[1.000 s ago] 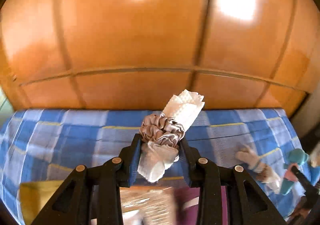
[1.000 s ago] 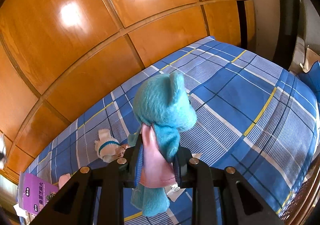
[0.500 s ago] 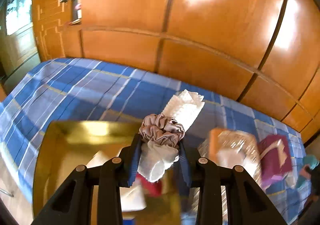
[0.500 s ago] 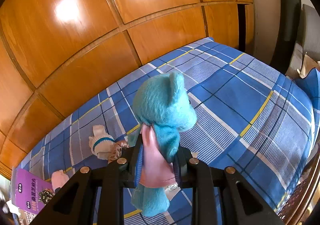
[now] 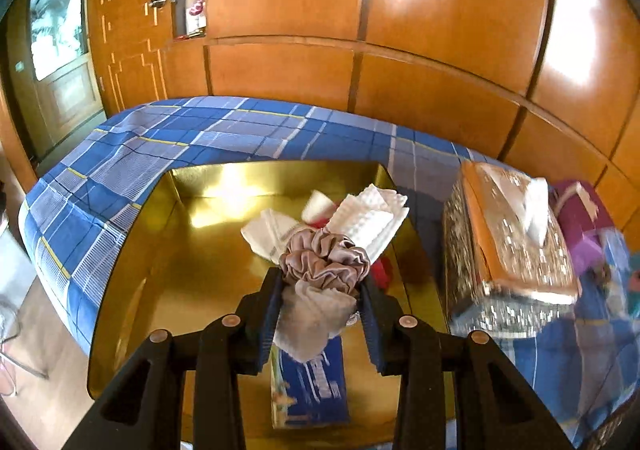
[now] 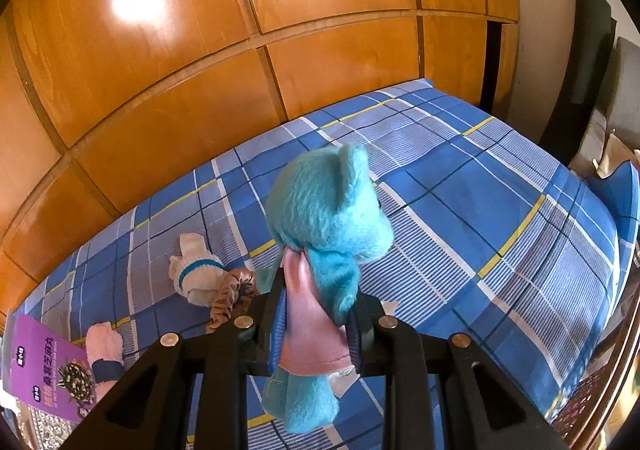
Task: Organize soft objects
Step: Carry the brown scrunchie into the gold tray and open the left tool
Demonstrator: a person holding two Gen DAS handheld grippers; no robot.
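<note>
My left gripper (image 5: 322,282) is shut on a rolled white cloth (image 5: 372,215) bound by a taupe satin scrunchie (image 5: 324,260). It hangs over a gold tray (image 5: 200,234) on the blue plaid bed. Inside the tray lie another white cloth (image 5: 268,234), something red (image 5: 382,270) and a blue box (image 5: 308,382). My right gripper (image 6: 320,290) is shut on a teal plush toy in a pink dress (image 6: 324,205), held above the bed (image 6: 480,209). On the bed to its left lie a white sock with a teal band (image 6: 194,268), a brown scrunchie (image 6: 230,298) and a pink sock (image 6: 104,342).
A glittery tissue box (image 5: 508,242) stands right of the tray, with a purple box (image 5: 580,217) behind it. The purple box (image 6: 44,370) also shows at the right wrist view's lower left. Wooden wardrobe panels run behind the bed. A dark chair (image 6: 576,69) stands past the bed's far right.
My left gripper has swung left and down with the bundle, from over bare bedspread to over the gold tray. The right gripper has stayed about where it was, still holding the plush.
</note>
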